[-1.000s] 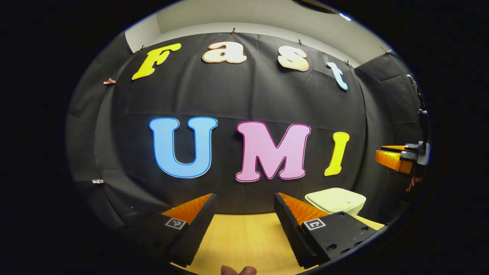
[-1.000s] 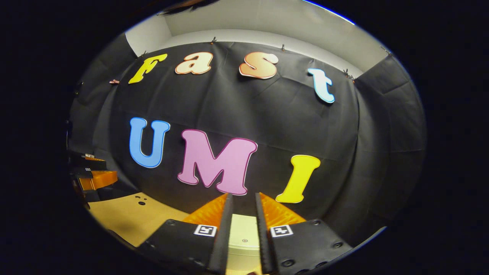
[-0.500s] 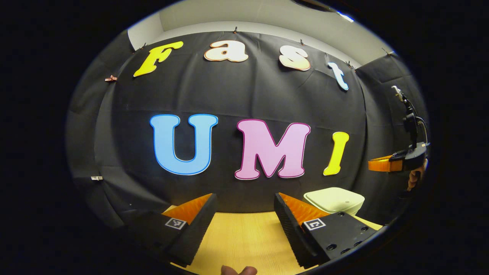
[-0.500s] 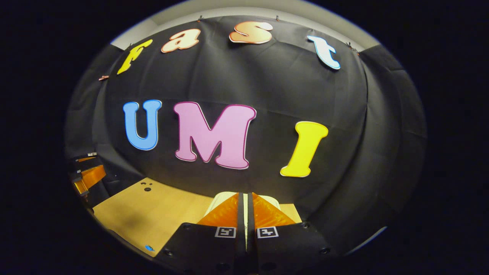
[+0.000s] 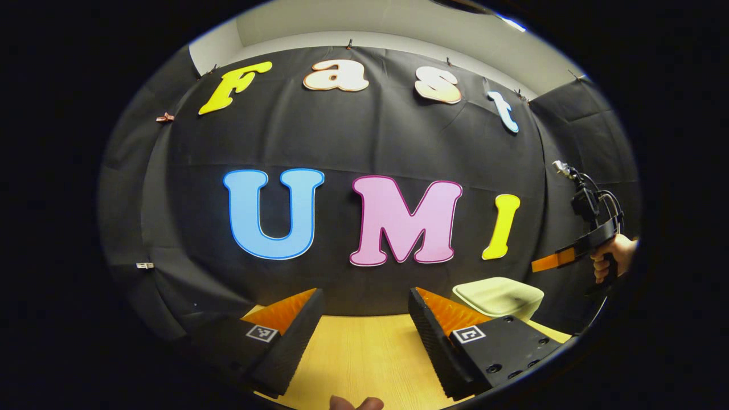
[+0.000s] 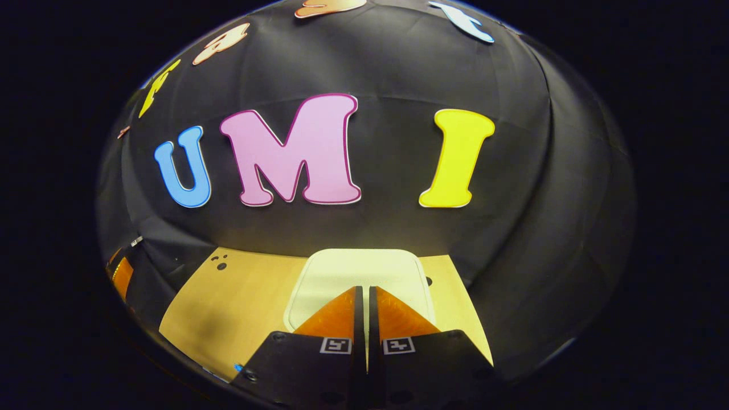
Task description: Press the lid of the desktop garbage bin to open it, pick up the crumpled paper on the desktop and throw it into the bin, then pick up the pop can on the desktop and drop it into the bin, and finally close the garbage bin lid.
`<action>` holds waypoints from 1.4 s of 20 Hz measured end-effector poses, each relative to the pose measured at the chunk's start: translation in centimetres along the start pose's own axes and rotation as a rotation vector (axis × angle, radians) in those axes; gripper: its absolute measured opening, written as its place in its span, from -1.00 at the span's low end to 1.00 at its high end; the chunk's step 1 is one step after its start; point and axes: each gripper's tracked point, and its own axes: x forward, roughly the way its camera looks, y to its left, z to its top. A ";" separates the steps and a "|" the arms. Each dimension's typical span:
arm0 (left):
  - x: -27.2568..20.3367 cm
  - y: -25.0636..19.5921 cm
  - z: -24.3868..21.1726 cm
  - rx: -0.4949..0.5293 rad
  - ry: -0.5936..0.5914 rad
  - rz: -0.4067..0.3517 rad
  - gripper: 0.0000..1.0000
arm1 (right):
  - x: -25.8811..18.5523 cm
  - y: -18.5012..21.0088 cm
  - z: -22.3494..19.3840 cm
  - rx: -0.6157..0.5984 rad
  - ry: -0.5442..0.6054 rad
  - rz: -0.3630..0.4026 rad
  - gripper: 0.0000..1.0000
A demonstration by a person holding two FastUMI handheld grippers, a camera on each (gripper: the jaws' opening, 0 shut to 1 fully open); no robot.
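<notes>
The garbage bin [image 6: 359,273] sat low in the middle of the right gripper view, a pale, rounded-square box on the wooden table [image 6: 239,302], its lid down and flat. It stood close to the black cloth wall [image 6: 512,188] at the back edge of the table. The right claw [image 6: 364,296] pointed down at the near part of the lid from the bottom centre of the frame, its two fingers drawn almost together with only a thin slit between them and nothing held. Whether the tips touched the lid could not be told from this view.

In the left gripper view the same bin [image 5: 498,296] lay at the lower right of the frame, partly behind the left claw's own finger [image 5: 438,324]. The left claw [image 5: 364,307] hung at the bottom centre above bare table [image 5: 364,353], its fingers spread wide and empty. At the right edge of that frame the right claw [image 5: 549,262] showed from the side, tilted down toward the bin and just above it, gripped by a hand [image 5: 612,256]. A fingertip [image 5: 356,403] showed at the very bottom edge of the left gripper view.
</notes>
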 end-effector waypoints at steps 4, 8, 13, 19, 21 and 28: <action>-0.2 -0.1 -0.6 0.005 0.014 -0.001 0.91 | 1.5 0.5 -1.4 0.001 0.057 0.020 -0.89; -0.3 0.0 -1.6 -0.004 0.041 0.004 0.91 | 2.5 0.9 -2.8 -0.007 0.115 0.035 -0.90; -0.3 0.2 -1.9 0.002 0.053 0.013 0.91 | 3.3 1.3 -4.2 -0.024 0.161 0.044 -0.89; -0.3 0.3 -2.1 0.009 0.055 0.018 0.90 | 4.0 1.0 -6.2 -0.047 0.216 0.034 -0.89; -0.4 0.3 -2.2 0.008 0.056 0.019 0.91 | 3.9 0.9 -6.4 -0.046 0.210 0.036 -0.89; -0.5 0.3 -2.3 -0.004 0.061 0.020 0.90 | 4.0 0.9 -6.4 -0.025 0.213 0.055 -0.89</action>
